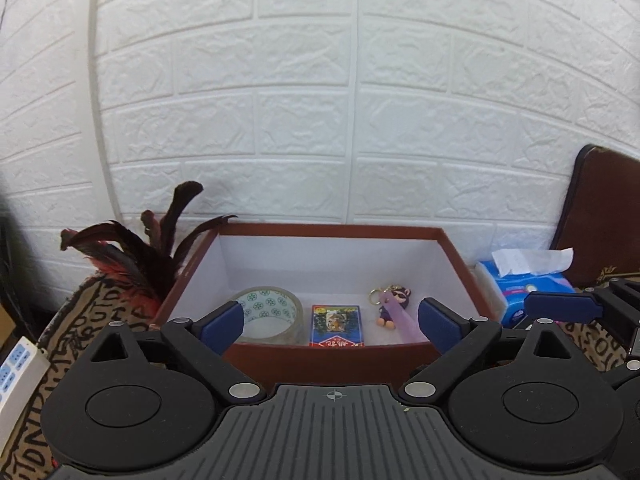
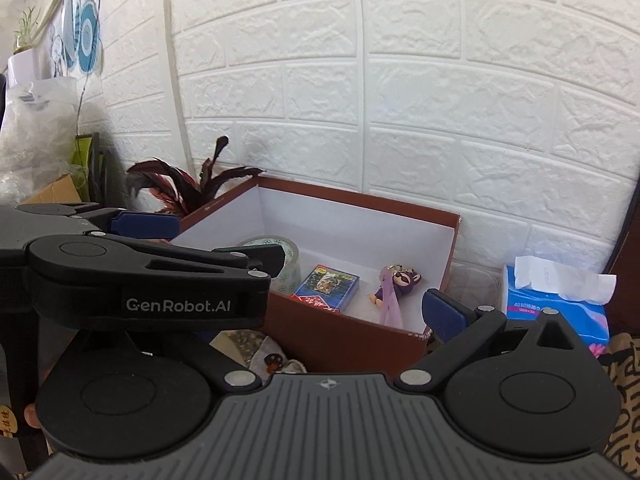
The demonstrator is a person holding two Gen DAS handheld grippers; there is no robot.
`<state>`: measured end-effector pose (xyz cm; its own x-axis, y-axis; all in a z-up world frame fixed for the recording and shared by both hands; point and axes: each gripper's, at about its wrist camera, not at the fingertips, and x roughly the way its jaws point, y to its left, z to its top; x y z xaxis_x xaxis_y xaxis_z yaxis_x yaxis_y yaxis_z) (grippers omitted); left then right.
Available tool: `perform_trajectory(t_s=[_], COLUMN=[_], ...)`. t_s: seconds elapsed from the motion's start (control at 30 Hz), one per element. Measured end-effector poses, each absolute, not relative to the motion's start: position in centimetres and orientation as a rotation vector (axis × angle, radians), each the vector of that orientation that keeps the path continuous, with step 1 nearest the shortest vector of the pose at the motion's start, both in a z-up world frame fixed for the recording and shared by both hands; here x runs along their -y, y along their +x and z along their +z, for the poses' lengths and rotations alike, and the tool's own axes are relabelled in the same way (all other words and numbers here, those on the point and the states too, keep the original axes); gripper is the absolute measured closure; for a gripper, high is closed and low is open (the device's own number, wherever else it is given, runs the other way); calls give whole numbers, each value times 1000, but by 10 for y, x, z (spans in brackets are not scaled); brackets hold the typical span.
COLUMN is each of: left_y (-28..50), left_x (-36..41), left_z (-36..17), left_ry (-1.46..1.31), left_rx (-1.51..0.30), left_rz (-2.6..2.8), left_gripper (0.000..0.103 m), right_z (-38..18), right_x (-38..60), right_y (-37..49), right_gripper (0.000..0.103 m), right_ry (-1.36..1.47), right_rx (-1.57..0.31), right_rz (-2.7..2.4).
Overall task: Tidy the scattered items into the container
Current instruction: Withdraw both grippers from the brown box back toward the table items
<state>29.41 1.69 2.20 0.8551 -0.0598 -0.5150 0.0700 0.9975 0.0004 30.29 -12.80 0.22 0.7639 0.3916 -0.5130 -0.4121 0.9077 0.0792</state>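
The red-brown box (image 1: pixel 328 364) stands against the wall, likely so it cannot slide. Inside lie the tape roll (image 1: pixel 269 312) at nine o'clock, the card pack (image 1: pixel 337 326) centred and the keychain doll (image 1: pixel 387 305) at three. The left gripper (image 1: pixel 331 322) hangs before the near rim, jaws apart and empty. The right gripper (image 2: pixel 352 300) has one blue pad visible; its state cannot be told.

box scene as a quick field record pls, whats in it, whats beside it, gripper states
container: red-brown box, white inside, no lid on it
in box, left: tape roll
in box, middle: card pack
in box, right: keychain figure
left of box: dark red feathers
right of box: tissue pack
left gripper: open, nothing between its fingers
right gripper: open as far as it shows, left finger hidden
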Motion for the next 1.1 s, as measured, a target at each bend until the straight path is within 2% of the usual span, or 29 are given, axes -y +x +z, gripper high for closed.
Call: perform_trajectory(t_s=[0.83, 1.1], left_y=[161, 134], left_x=[-8, -8], left_z=[31, 19], left_ry=[32, 12], left_rx=[-427, -455], left_rz=[9, 5], left_gripper=[0, 0], right_z=[12, 1], right_x=[133, 136], right_y=[182, 153], right_gripper=[1, 1], right_ry=[-89, -65], right_rx=[-470, -465], right_rz=[470, 449])
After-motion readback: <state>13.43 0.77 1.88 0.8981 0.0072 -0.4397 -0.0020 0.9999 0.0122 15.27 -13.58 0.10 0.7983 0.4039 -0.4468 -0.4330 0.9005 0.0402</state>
